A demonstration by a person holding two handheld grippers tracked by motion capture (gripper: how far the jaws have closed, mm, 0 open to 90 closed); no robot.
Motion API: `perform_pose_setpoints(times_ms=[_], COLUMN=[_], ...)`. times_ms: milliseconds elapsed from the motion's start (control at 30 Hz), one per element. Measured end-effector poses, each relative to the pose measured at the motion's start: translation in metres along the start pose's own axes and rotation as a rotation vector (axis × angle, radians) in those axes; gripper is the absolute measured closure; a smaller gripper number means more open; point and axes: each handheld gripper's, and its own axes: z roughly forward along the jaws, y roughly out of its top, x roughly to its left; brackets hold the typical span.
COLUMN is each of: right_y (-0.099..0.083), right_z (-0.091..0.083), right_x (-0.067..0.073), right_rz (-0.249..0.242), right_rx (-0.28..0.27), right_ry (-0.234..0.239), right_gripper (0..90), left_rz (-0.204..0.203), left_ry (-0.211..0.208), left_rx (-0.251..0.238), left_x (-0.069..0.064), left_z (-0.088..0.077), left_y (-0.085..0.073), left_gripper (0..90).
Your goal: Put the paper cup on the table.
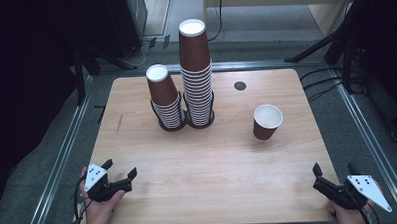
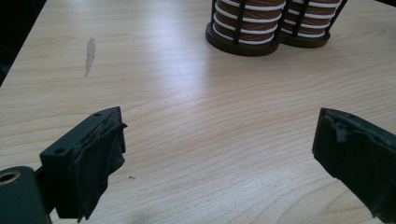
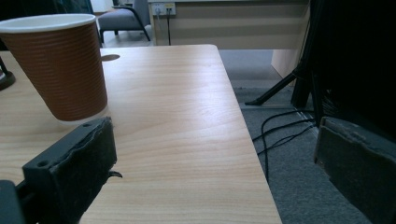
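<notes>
Two grippers sat at the near table edge, each held in a hand: the left gripper (image 1: 120, 170) and right gripper (image 1: 333, 173), both with jaws spread wide and empty. Two stacks of brown cups, a short stack (image 1: 166, 100) and a tall stack (image 1: 196, 77), stood in black holders mid-table. One single cup (image 1: 266, 121) stood upright to their right. Stack tops were cut off in the left gripper view.

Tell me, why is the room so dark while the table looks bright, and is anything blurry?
High view: the pale wooden table is lit from above, its surroundings nearly black. Left gripper view: pale glare lies on the wood before the two ribbed brown paper-cup stacks; the near black fingers look soft. Right gripper view: the single brown paper cup is fairly sharp, the near fingers blurred.
</notes>
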Motion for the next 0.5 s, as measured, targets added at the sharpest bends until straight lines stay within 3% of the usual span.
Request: perform_pose_setpoints(times_ms=[233,500], right_y=[0.0001,-0.0011], right_z=[0.0061,0.0088], right_x=[0.0006,0.0028], right_rz=[-0.022,-0.047], right_rx=[0.063,0.085], right_ry=[0.017,0.018], right_gripper=[0.0,0.0], left_rz=[0.005,0.0], left_ry=[-0.022,-0.024], left_rx=[0.011,0.024], left_x=[0.0007,0.0014], left_z=[0.0018,0.0035], left_y=[0.0004,0.0008], left_gripper=[2.7,2.7])
